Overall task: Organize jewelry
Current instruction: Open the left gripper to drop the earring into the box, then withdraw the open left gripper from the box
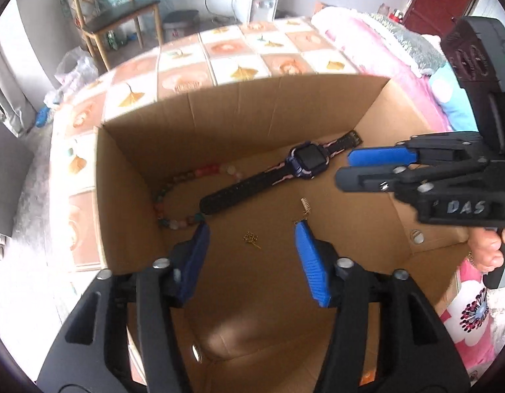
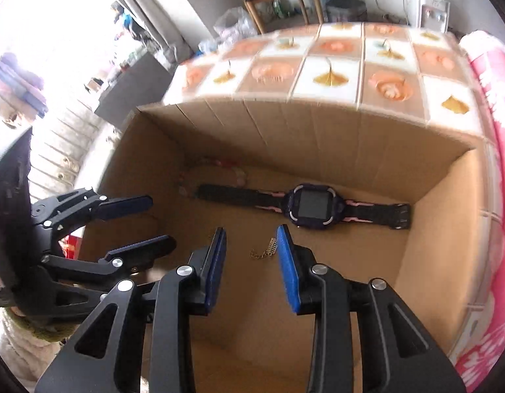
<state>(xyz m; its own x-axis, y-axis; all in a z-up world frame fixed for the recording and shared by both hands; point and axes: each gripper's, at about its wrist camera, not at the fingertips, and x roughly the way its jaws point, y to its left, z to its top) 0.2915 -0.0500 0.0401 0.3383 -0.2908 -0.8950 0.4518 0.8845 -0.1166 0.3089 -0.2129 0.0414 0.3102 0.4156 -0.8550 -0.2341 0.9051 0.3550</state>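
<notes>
An open cardboard box (image 1: 239, 104) holds a black and purple watch (image 1: 306, 160), a bead bracelet (image 1: 173, 190) in its far left corner, a small gold earring (image 1: 251, 238) and a gold chain earring (image 1: 305, 208). My left gripper (image 1: 252, 229) is open and empty just above the small earring. My right gripper (image 2: 250, 234) is open and empty over the chain earring (image 2: 263, 251). The watch (image 2: 313, 206) lies beyond it. Each gripper shows in the other's view: the right (image 1: 347, 167) and the left (image 2: 160, 221).
The box stands on a bed with a flower-patterned cover (image 1: 242, 55). A pink quilt (image 1: 367, 32) lies on the right. A wooden chair (image 1: 118, 16), a bin (image 1: 182, 23) and a water dispenser (image 1: 259, 3) stand on the floor beyond.
</notes>
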